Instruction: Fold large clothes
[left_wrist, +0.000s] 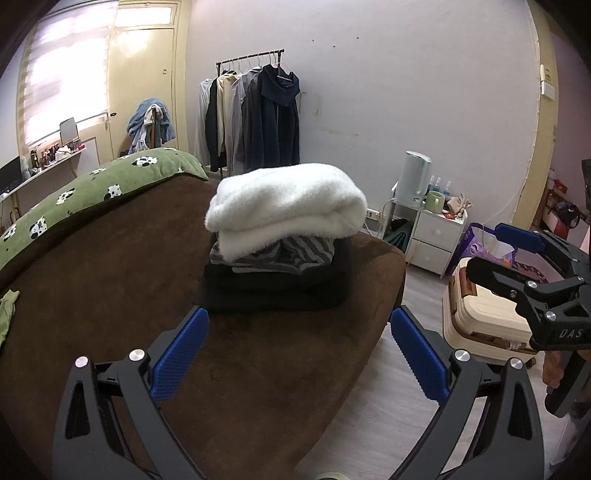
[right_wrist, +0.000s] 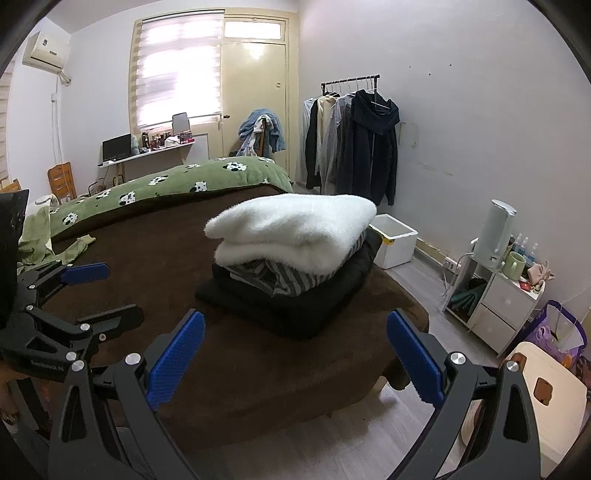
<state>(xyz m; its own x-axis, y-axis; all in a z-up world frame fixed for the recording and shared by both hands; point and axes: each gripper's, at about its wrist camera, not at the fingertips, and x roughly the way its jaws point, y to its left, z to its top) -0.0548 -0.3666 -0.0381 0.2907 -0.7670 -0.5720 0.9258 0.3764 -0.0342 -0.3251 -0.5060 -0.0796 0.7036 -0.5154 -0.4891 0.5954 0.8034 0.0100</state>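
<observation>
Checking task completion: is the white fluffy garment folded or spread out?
Folded: the white fluffy garment lies doubled in layers atop the stack of clothes.

Right claw (right_wrist: 295, 328), foreground: both blue-padded fingers (right_wrist: 175, 363) spread wide apart, nothing between them, held above the near edge of a bed covered in a brown blanket (right_wrist: 147, 258). Centre: a stack of folded clothes on the blanket, with a fluffy white garment (right_wrist: 295, 225) on top, a grey striped garment (right_wrist: 280, 278) beneath it and a black garment (right_wrist: 295, 310) at the base. Left edge: the left claw (right_wrist: 107, 291), also open, above the blanket. Behind: a green quilt with a cow print (right_wrist: 166, 184), a clothes rack (right_wrist: 351, 140) against the wall, and a white bedside cabinet (right_wrist: 498, 306) at right.
</observation>
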